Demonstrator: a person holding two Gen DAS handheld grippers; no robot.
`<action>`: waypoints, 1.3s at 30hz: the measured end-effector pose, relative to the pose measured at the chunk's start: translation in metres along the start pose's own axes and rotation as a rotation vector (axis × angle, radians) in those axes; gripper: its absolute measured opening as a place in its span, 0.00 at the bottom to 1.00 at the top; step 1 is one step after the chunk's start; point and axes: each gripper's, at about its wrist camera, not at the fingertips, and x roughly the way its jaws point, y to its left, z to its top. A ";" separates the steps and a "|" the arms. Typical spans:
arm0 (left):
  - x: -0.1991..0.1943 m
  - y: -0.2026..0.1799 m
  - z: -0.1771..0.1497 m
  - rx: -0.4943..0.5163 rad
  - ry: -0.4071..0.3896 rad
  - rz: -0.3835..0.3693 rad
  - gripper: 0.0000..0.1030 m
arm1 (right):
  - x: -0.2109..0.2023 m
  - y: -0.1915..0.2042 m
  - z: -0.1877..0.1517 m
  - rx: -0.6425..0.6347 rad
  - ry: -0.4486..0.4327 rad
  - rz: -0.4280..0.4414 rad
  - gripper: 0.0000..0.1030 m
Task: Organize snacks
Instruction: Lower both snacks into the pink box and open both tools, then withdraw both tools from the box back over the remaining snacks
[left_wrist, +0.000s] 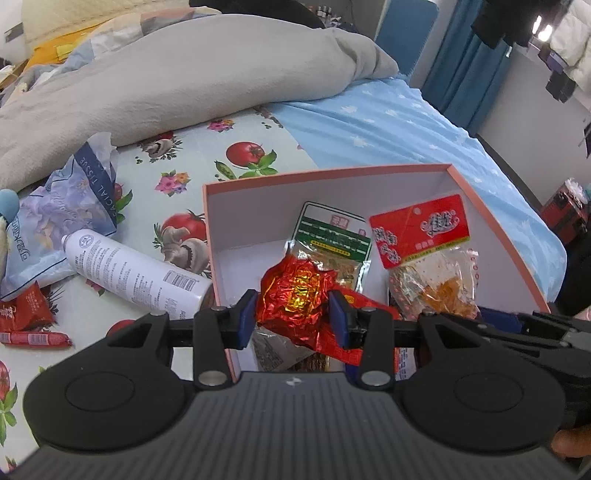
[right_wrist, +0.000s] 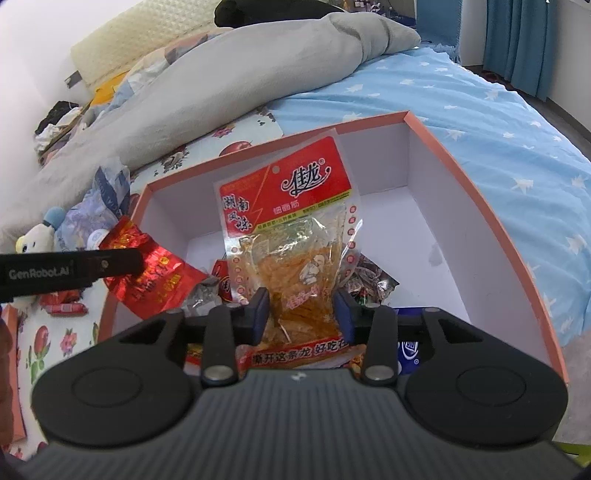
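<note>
An open pink-rimmed box (left_wrist: 325, 171) with white walls lies on the bed, and several snack packs sit in it. My left gripper (left_wrist: 293, 317) hangs over the box's near left part, its blue pads pressed on a crumpled red foil packet (left_wrist: 295, 295). A green-labelled pack (left_wrist: 332, 236) leans behind it. My right gripper (right_wrist: 301, 314) is inside the box (right_wrist: 480, 206), shut on the lower half of a clear bag with a red label (right_wrist: 291, 221), which stands upright. In the right wrist view the red foil packet (right_wrist: 159, 273) shows at the left.
Left of the box, on the fruit-print cloth, lie a white spray bottle (left_wrist: 136, 273), a tissue pack (left_wrist: 66, 206), a red snack pack (left_wrist: 26, 314) and a red sausage (left_wrist: 37, 338). A grey blanket (left_wrist: 184, 74) is heaped behind. A blue pack (right_wrist: 408, 350) lies in the box.
</note>
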 end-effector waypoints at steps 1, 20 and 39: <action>0.000 -0.001 0.000 0.013 0.015 -0.005 0.59 | -0.001 -0.001 0.001 0.009 -0.002 0.003 0.47; -0.127 0.008 -0.008 0.018 -0.218 0.034 0.66 | -0.091 0.041 0.002 -0.047 -0.185 0.041 0.55; -0.271 0.051 -0.066 -0.015 -0.424 0.093 0.66 | -0.183 0.095 -0.038 -0.097 -0.364 0.095 0.55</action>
